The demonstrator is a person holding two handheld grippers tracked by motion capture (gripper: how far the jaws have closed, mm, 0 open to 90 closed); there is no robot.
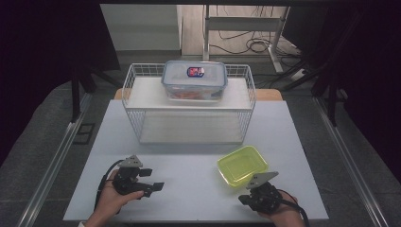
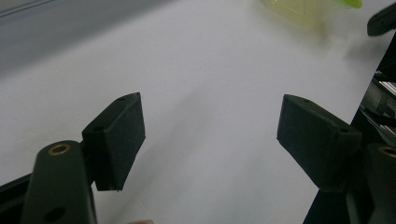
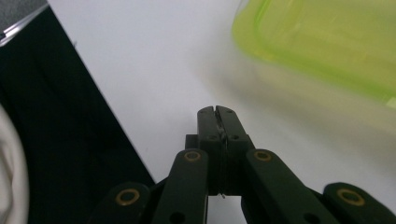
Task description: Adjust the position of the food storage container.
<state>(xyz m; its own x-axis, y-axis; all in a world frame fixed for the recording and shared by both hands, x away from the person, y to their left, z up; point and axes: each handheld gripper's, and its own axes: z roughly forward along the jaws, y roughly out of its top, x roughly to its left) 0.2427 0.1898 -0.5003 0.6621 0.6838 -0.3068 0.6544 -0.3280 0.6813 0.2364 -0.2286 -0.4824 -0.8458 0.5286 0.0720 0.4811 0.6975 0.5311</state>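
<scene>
A: Item one, green tray (image 1: pixel 242 165): on the worktop (image 1: pixel 189 189), front right, just ahead of the right gripper (image 1: pixel 246 198). Held?

B: No. Right fingers (image 3: pixel 217 122) pressed together on nothing; left gripper (image 1: pixel 152 185) fingers spread, empty.

A: Item two, lidded box (image 1: pixel 194 79)?

B: On the wire basket's (image 1: pixel 137 90) upper shelf. By my reading, work barely begun; tray unmoved.

A: Unclear?

B: Box contents, orange and indistinct. Tray blurred and cropped in the right gripper view.

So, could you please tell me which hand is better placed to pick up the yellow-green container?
Right, probably. The right gripper sits just beside the yellow-green container, though its fingers are shut with nothing between them and must open first. The left gripper is open but lies farther off across the table.
</scene>
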